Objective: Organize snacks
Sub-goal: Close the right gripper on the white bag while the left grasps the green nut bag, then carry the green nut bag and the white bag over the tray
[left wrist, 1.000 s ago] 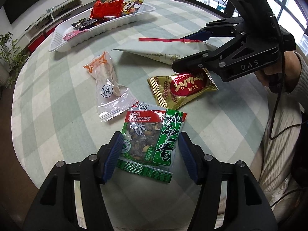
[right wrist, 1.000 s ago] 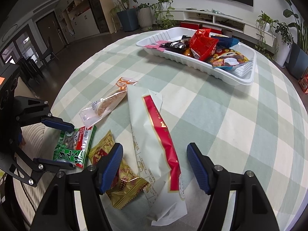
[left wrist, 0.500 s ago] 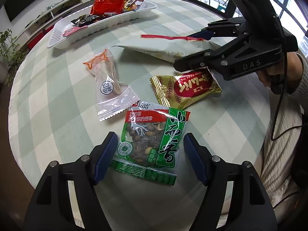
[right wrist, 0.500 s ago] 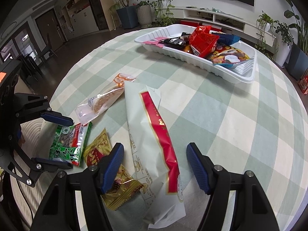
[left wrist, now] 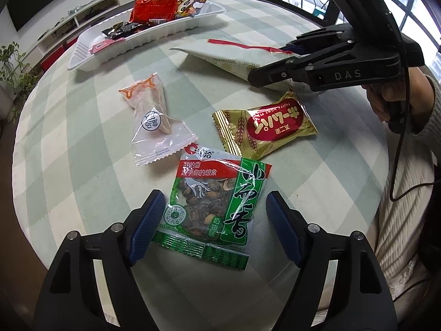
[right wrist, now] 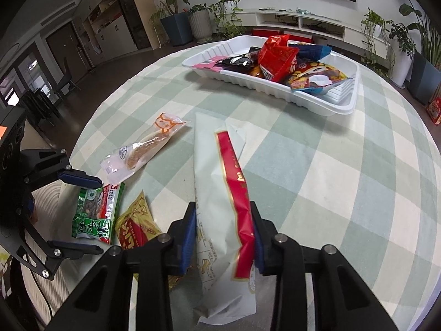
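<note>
A green melon-seed packet [left wrist: 220,182] lies near the table's front edge. My left gripper [left wrist: 214,194] stands open astride its lower half, pads clear of it. My right gripper [right wrist: 222,212] is closing on the near end of a long white bag with a red stripe [right wrist: 217,171], and both blue pads press into its sides. From the left wrist view, the right gripper [left wrist: 268,60] reaches in from the right onto that bag [left wrist: 234,58]. A gold and red wafer packet [left wrist: 264,127] and a clear pastry packet [left wrist: 150,115] lie between them.
A white ribbed tray [right wrist: 275,88] with several snack packets stands at the far side of the round, green-checked table [right wrist: 344,179]. A person's hand and sleeve [left wrist: 413,102] hold the right gripper. Potted plants and a low TV shelf stand beyond the table.
My right gripper's jaws have drawn in from wide apart onto the long white bag. My left gripper's jaws widened a little around the green packet, then kept still.
</note>
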`<state>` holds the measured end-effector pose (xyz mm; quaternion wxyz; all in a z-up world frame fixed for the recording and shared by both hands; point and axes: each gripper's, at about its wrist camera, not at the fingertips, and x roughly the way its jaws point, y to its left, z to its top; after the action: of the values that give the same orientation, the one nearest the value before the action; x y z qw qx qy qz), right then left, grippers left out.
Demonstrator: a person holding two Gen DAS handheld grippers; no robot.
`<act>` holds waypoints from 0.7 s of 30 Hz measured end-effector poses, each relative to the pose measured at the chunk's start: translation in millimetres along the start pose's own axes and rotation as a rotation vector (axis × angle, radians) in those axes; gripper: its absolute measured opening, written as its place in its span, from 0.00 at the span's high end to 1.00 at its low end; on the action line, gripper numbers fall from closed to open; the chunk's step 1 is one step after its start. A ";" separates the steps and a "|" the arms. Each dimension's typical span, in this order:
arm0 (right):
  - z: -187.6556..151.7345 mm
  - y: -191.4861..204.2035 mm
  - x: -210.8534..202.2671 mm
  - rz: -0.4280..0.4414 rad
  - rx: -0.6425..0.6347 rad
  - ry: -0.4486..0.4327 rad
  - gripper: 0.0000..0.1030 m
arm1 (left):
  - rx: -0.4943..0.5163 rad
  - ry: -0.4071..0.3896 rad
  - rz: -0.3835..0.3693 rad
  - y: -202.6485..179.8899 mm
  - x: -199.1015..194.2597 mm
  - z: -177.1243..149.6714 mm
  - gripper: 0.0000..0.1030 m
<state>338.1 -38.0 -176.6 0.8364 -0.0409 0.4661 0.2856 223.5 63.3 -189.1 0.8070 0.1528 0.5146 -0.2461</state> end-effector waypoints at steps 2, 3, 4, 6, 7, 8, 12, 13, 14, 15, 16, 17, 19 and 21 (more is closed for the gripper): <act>-1.5 -1.1 -1.5 -0.002 0.007 -0.003 0.64 | -0.017 -0.012 0.008 2.3 -2.0 0.3 0.44; -2.2 -1.9 -2.4 -0.001 0.012 -0.005 0.64 | -0.021 -0.016 0.009 3.2 -2.9 0.2 0.46; -2.9 -3.2 -3.0 0.004 0.021 -0.007 0.65 | -0.023 -0.021 0.007 3.9 -3.8 0.0 0.50; -4.1 -7.5 -4.9 0.019 0.047 -0.010 0.65 | -0.023 -0.024 0.006 3.7 -4.8 -0.5 0.54; -4.8 -10.1 -5.7 0.027 0.061 -0.010 0.65 | -0.020 -0.028 0.009 2.9 -5.5 -0.5 0.57; -5.7 -12.5 -6.5 0.036 0.074 -0.011 0.65 | -0.019 -0.031 0.009 1.7 -6.1 -0.8 0.59; -9.0 -19.0 -10.8 0.066 0.122 -0.018 0.65 | -0.035 -0.046 -0.020 0.0 -8.6 -2.6 0.62; -10.1 -20.9 -12.4 0.076 0.135 -0.020 0.65 | -0.040 -0.050 -0.025 -0.4 -9.5 -3.5 0.63; -10.6 -21.7 -13.2 0.082 0.142 -0.019 0.66 | -0.045 -0.056 -0.025 -0.8 -10.7 -4.4 0.63; -11.4 -23.2 -14.7 0.090 0.153 -0.022 0.66 | -0.044 -0.053 -0.037 -1.9 -11.2 -5.4 0.63; -12.1 -24.6 -15.9 0.097 0.164 -0.023 0.66 | -0.042 -0.057 -0.042 -3.2 -12.5 -6.5 0.63; -12.9 -25.6 -17.4 0.104 0.172 -0.024 0.66 | -0.046 -0.065 -0.038 -4.1 -14.1 -7.7 0.63; -13.9 -28.2 -20.6 0.120 0.194 -0.030 0.66 | -0.048 -0.071 -0.055 -5.7 -17.2 -9.7 0.63; -15.0 -31.0 -24.1 0.138 0.218 -0.035 0.66 | -0.055 -0.078 -0.069 -6.3 -21.5 -11.3 0.63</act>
<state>333.1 -79.4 -171.8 0.8223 0.0875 0.4812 0.2910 203.9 68.9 -174.4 0.8214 0.1029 0.4942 -0.2655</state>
